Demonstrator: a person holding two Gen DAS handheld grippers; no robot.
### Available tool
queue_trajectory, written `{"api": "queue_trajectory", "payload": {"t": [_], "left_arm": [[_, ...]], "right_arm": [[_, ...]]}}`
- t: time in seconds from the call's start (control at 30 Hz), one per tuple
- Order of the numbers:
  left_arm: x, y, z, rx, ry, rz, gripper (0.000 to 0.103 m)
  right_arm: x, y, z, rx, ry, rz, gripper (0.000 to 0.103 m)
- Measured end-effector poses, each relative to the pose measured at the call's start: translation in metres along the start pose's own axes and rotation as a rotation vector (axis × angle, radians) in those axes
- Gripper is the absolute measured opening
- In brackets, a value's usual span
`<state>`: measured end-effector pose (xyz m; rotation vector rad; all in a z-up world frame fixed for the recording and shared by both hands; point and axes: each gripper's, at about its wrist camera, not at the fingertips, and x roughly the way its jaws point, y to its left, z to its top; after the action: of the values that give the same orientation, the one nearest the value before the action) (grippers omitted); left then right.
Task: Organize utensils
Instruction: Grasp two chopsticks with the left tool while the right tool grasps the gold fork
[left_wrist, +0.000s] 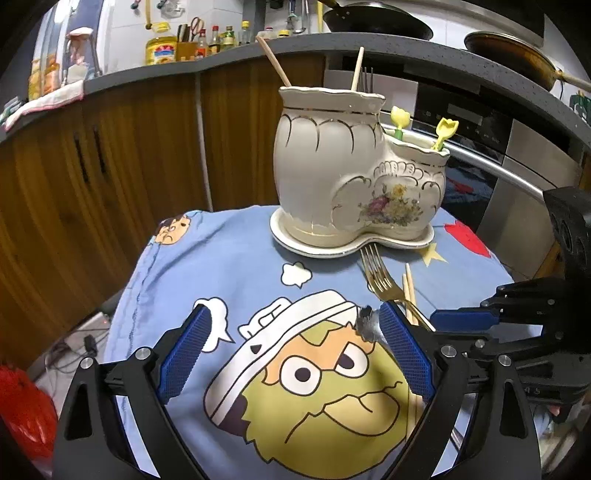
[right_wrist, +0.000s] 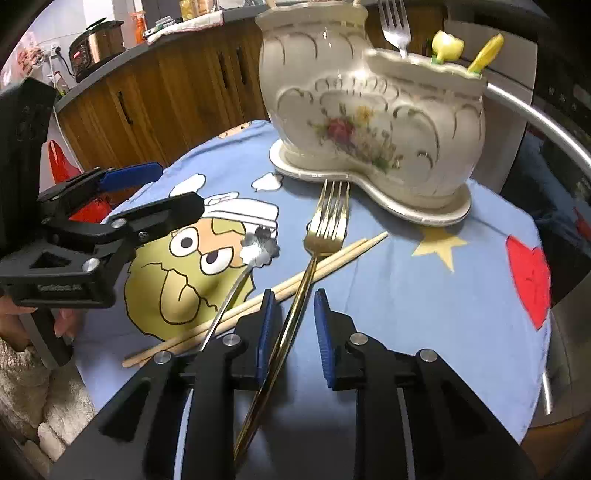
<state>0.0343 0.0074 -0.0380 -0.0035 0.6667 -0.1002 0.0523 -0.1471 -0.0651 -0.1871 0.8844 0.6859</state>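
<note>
**Straddling the gold fork, claw not yet closed**

Lying on the cloth-covered worktop (right_wrist: 424, 295), the gold fork (right_wrist: 327, 229) runs its handle back between the right claw's (right_wrist: 293, 332) blue pads, which stand apart on either side without gripping; judging by this, a pinch on the handle comes next. Its tines point ahead toward the boot-shaped ceramic holder (right_wrist: 369, 110), probably its destination, since a silver fork (right_wrist: 395, 26) already stands there. Under the handle, crossing left of the claw, lie chopsticks (right_wrist: 258, 299) and a flower-ended spoon (right_wrist: 258, 247). Further left, the left claw (left_wrist: 295, 354) hovers wide open, holding nothing.
</note>
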Motion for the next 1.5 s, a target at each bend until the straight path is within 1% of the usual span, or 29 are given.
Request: {"api": "queue_trajectory", "payload": {"t": [0.03,0.07,0.23,0.3,0.47,0.57,0.63,0.67,0.73,0.77,0.8,0.87,0.9,0.93,0.97,1.0,1.03,1.23,1.33,1.4,1.47,1.5], "left_arm": [[0.0,0.0,0.0,0.0,0.003,0.0,0.092],[0.0,0.001,-0.001,-0.002,0.005,-0.001,0.092],[0.0,0.001,0.0,0.0,0.004,-0.006,0.092],[0.001,0.0,0.0,0.002,0.007,-0.005,0.092],[0.001,-0.001,0.0,0.004,0.01,-0.015,0.092],[0.0,-0.006,-0.001,0.019,0.024,-0.045,0.089],[0.0,-0.013,-0.003,0.027,0.057,-0.082,0.079],[0.0,-0.017,-0.004,0.031,0.071,-0.097,0.075],[0.002,-0.03,-0.008,0.047,0.111,-0.145,0.061],[0.003,-0.035,-0.01,0.056,0.125,-0.156,0.058],[0.006,-0.042,-0.013,0.071,0.143,-0.161,0.052],[0.01,-0.051,-0.017,0.093,0.164,-0.148,0.044],[0.012,-0.052,-0.019,0.1,0.171,-0.139,0.036],[0.014,-0.053,-0.019,0.103,0.175,-0.13,0.032],[0.014,-0.052,-0.019,0.1,0.173,-0.129,0.031],[0.015,-0.052,-0.019,0.096,0.175,-0.127,0.027],[0.016,-0.052,-0.019,0.094,0.177,-0.124,0.026],[0.02,-0.055,-0.019,0.107,0.181,-0.109,0.025],[0.019,-0.051,-0.018,0.091,0.18,-0.121,0.025],[0.019,-0.048,-0.017,0.076,0.18,-0.134,0.025],[0.019,-0.047,-0.017,0.069,0.18,-0.14,0.025],[0.019,-0.048,-0.017,0.07,0.179,-0.139,0.025]], "right_arm": [[0.001,-0.001,0.0,0.005,0.001,0.003,0.018],[0.002,-0.001,0.001,0.013,0.003,0.01,0.013],[-0.001,-0.009,-0.002,0.055,-0.005,0.03,0.01],[-0.006,-0.01,-0.005,0.058,-0.004,0.041,0.007],[-0.028,-0.013,-0.015,0.061,-0.041,0.032,0.006],[-0.041,-0.017,-0.022,0.071,-0.068,0.011,0.006],[-0.046,-0.018,-0.024,0.051,-0.082,-0.045,0.006],[-0.046,-0.019,-0.025,0.045,-0.083,-0.061,0.006],[-0.044,-0.023,-0.025,0.048,-0.071,-0.074,0.006],[-0.041,-0.025,-0.025,0.052,-0.06,-0.074,0.006],[-0.039,-0.026,-0.026,0.052,-0.053,-0.079,0.006],[-0.035,-0.028,-0.028,0.049,-0.043,-0.091,0.006],[-0.034,-0.03,-0.028,0.053,-0.038,-0.087,0.006],[-0.033,-0.03,-0.028,0.055,-0.035,-0.084,0.006],[-0.033,-0.03,-0.028,0.054,-0.034,-0.082,0.006],[-0.032,-0.03,-0.028,0.053,-0.029,-0.081,0.006],[-0.031,-0.03,-0.028,0.052,-0.024,-0.08,0.006],[-0.027,-0.03,-0.023,0.054,-0.009,-0.079,0.008],[-0.021,-0.026,-0.017,0.033,-0.002,-0.092,0.014],[-0.015,-0.023,-0.013,0.009,0.003,-0.104,0.024],[-0.011,-0.019,-0.01,-0.015,0.006,-0.119,0.027],[-0.009,-0.018,-0.009,-0.02,0.009,-0.111,0.027]]}}
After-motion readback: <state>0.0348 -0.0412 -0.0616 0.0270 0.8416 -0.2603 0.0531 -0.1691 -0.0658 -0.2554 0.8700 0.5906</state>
